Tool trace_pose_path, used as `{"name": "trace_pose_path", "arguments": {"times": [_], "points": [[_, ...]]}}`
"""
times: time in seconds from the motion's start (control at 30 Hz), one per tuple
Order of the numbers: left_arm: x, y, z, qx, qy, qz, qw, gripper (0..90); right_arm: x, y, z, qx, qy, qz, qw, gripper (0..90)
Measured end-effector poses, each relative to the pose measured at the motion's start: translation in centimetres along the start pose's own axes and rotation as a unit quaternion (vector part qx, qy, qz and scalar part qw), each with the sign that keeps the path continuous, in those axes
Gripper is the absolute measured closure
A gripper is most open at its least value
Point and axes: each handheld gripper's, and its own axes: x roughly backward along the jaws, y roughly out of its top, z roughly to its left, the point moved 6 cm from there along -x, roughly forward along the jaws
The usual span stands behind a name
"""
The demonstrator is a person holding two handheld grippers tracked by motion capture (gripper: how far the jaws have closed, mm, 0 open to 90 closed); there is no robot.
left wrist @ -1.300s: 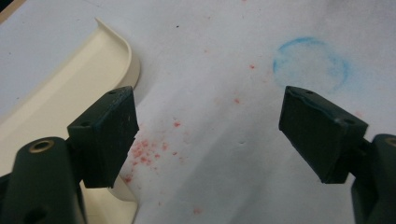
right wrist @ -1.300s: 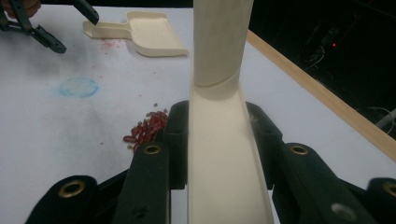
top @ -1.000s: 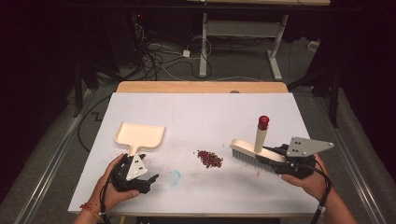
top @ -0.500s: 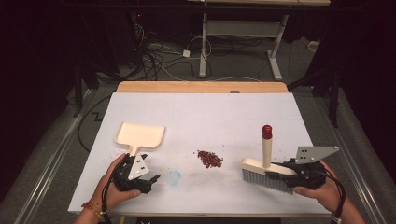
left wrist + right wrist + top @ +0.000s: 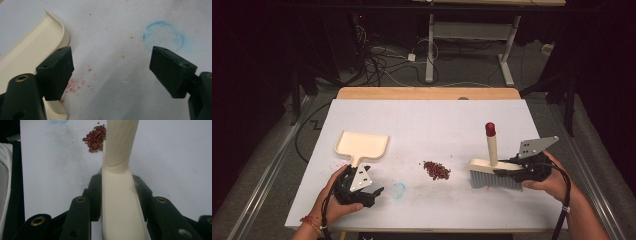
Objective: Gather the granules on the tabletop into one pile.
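From the high view, my right gripper (image 5: 512,172) has carried the brush (image 5: 494,173) nearer and down onto the desk (image 5: 432,120), bristles just right of the red beans (image 5: 436,170): ready to sweep left. The dustpan (image 5: 361,146) waits far left.

In the left gripper view, my left gripper (image 5: 112,72) hangs open beside the dustpan's handle.

In the right gripper view, the jaws clamp the brush's back (image 5: 120,202).

One table (image 5: 422,120) fills the middle of the high view. On it lie one dustpan (image 5: 362,146) at centre left, one brush (image 5: 495,172) at centre right, one pile of red beans (image 5: 436,170) in the middle, too many to count, and one blue ring mark (image 5: 398,190) at lower centre. Two grippers show: one (image 5: 374,192) at lower left, one (image 5: 507,170) at lower right.
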Motion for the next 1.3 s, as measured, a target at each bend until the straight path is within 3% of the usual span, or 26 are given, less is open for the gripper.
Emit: {"name": "trace_pose_path", "arguments": {"times": [0.17,0.33,0.43,0.5,0.53,0.63,0.7,0.73,0.83,0.9,1.0,1.03,1.1,1.13,1.3], "points": [[-0.1,0.0,0.0,-0.003,0.002,0.002,1.0000,18.4,-0.8,0.4,-1.8,0.000,-0.023,-0.003,0.9997,58.7],[-0.1,-0.1,-0.1,-0.002,0.000,0.005,1.0000,18.4,-1.2,1.0,-3.7,-0.009,-0.099,-0.013,0.9950,48.4],[-0.3,-0.1,-0.1,-0.003,0.003,0.009,1.0000,18.4,-1.0,1.1,-5.1,-0.030,-0.136,-0.033,0.9897,45.9],[-0.3,-0.1,-0.2,-0.004,0.002,0.009,0.9999,18.4,-0.5,0.9,-5.9,-0.040,-0.181,-0.035,0.9821,46.5],[-0.3,-0.1,-0.2,-0.004,0.002,0.009,0.9999,18.4,-0.3,0.7,-6.2,-0.046,-0.186,-0.039,0.9807,47.3],[-0.3,-0.1,-0.2,-0.006,0.003,0.010,0.9999,18.4,0.4,0.2,-6.9,-0.052,-0.231,-0.033,0.9709,48.8],[-0.2,0.0,-0.2,-0.006,0.004,0.008,0.9999,18.4,0.5,-0.1,-6.7,-0.062,-0.238,-0.028,0.9690,51.1],[-0.2,0.0,-0.2,-0.006,0.004,0.007,0.9999,18.4,0.4,-0.4,-6.6,-0.065,-0.248,-0.019,0.9663,51.6],[0.1,0.0,-0.2,-0.005,0.007,0.004,1.0000,18.4,-0.3,-1.9,-5.2,-0.068,-0.257,0.020,0.9637,52.1],[0.3,-0.1,-0.3,-0.010,0.010,0.006,0.9999,18.4,-0.8,-3.0,-4.0,-0.060,-0.255,0.039,0.9643,51.3],[0.4,-0.1,-0.4,-0.008,0.009,0.002,0.9999,18.4,-1.2,-4.4,-3.1,-0.078,-0.253,0.050,0.9630,47.9],[0.5,-0.1,-0.4,-0.011,0.009,0.003,0.9999,18.4,-1.3,-4.8,-2.9,-0.082,-0.257,0.058,0.9611,46.8],[0.4,0.0,-0.4,-0.010,0.009,0.001,0.9999,18.4,-1.3,-5.7,-3.0,-0.085,-0.277,0.075,0.9543,45.4],[0.4,0.0,-0.4,-0.010,0.008,0.001,0.9999,18.4,-1.3,-6.0,-3.0,-0.084,-0.281,0.083,0.9525,43.8],[0.3,0.1,-0.4,-0.012,0.007,0.000,0.9999,18.4,-1.0,-6.6,-3.5,-0.081,-0.292,0.088,0.9490,42.7]]}}
